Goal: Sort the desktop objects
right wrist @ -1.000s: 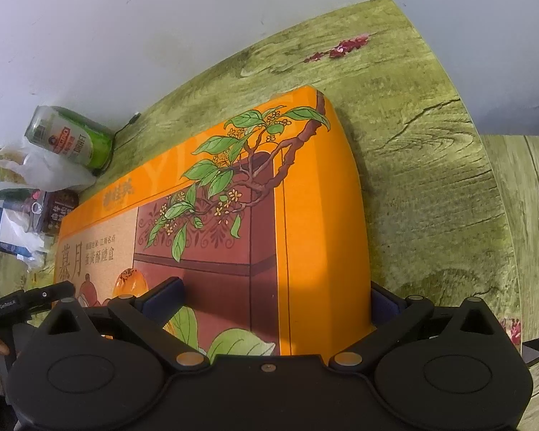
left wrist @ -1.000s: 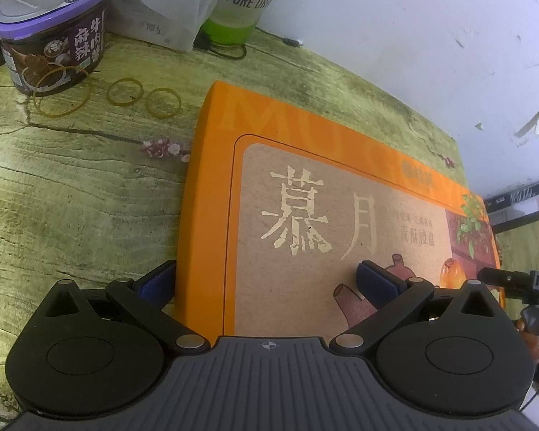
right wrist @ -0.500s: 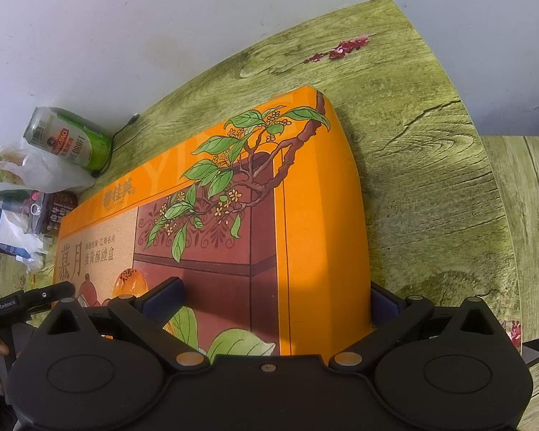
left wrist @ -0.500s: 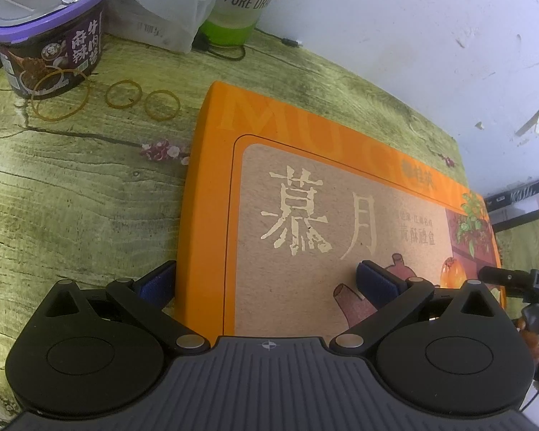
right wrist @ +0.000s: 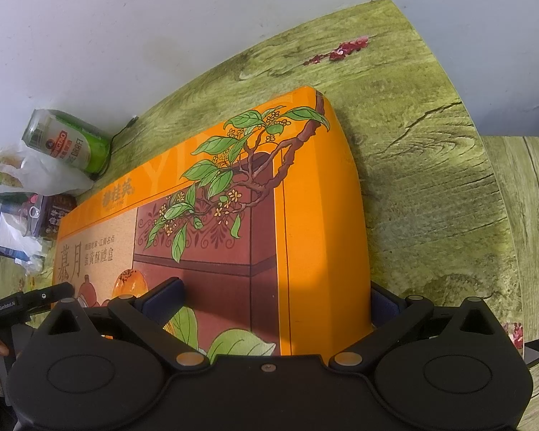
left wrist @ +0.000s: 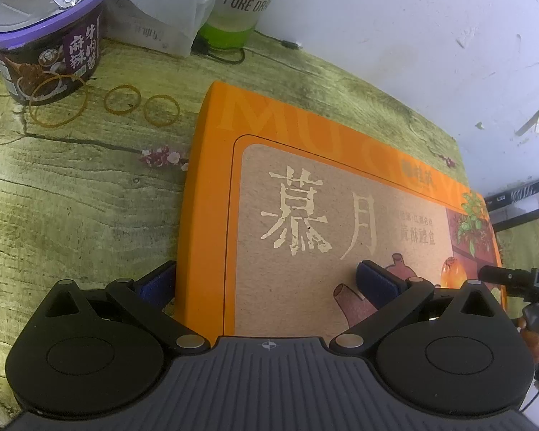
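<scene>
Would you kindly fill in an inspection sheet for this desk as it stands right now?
Surface: green wood-grain table with printed red blossoms, set against a white wall.
Job's things: large orange gift box lying flat.
Clutter: purple-lidded food tin, three rubber bands, white plastic bag, green beer can.
Grippers: left tool open, straddling the box's left corner; right tool open, straddling its right corner.
Cables: thin black cable by the can.
Surroundings: second table to the right.
</scene>
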A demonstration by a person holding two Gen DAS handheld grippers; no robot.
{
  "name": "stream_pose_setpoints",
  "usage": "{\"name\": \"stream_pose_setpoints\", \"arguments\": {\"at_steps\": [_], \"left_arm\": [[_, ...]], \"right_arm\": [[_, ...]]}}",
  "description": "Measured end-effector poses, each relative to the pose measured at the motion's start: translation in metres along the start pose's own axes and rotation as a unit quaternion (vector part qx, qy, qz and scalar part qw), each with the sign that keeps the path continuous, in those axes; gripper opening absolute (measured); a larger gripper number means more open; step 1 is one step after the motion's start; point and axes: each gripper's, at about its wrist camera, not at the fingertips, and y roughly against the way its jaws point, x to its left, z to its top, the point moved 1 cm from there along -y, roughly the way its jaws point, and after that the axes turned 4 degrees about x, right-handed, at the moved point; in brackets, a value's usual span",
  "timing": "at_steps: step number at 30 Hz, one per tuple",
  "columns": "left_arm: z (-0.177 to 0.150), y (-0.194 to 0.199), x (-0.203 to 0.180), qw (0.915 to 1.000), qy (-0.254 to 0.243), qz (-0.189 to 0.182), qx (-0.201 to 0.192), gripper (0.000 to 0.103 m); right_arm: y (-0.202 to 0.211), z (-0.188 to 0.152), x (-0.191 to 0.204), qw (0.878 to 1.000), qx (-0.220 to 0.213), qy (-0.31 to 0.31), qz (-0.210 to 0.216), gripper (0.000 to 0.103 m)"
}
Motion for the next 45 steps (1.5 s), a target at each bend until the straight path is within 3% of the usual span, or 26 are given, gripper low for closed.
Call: {"name": "stream_pose_setpoints", "arguments": {"at_steps": [18, 25, 32, 36, 40, 45], "left_arm": [[-0.003, 0.003, 0.005, 0.9999, -0.002, -0.011, -0.007, 0.103], [-0.008, 0.013, 0.009, 0.9997, -0.014, -0.015, -0.016, 0.103], [-0.032, 0.036, 0.01, 0.9992, -0.019, -0.026, -0.024, 0.103], [-0.054, 0.045, 0.004, 0.9985, -0.045, -0.014, -0.028, 0.102], [-0.074, 0.047, -0.007, 0.9964, -0.077, 0.012, -0.033, 0.102], [-0.085, 0.042, -0.017, 0.9915, -0.117, 0.048, -0.029, 0.101]], "right_arm": [[0.001, -0.001, 0.0, 1.0, -0.007, -0.005, -0.004, 0.103], [0.006, -0.004, -0.004, 0.999, -0.032, -0.028, -0.003, 0.102], [0.027, -0.015, -0.003, 0.997, -0.063, -0.036, -0.011, 0.102], [0.045, -0.035, 0.009, 0.996, -0.081, -0.018, -0.024, 0.101], [0.058, -0.058, 0.035, 0.992, -0.097, 0.034, -0.077, 0.099], [0.052, -0.075, 0.059, 0.98, -0.085, 0.09, -0.155, 0.09]]}}
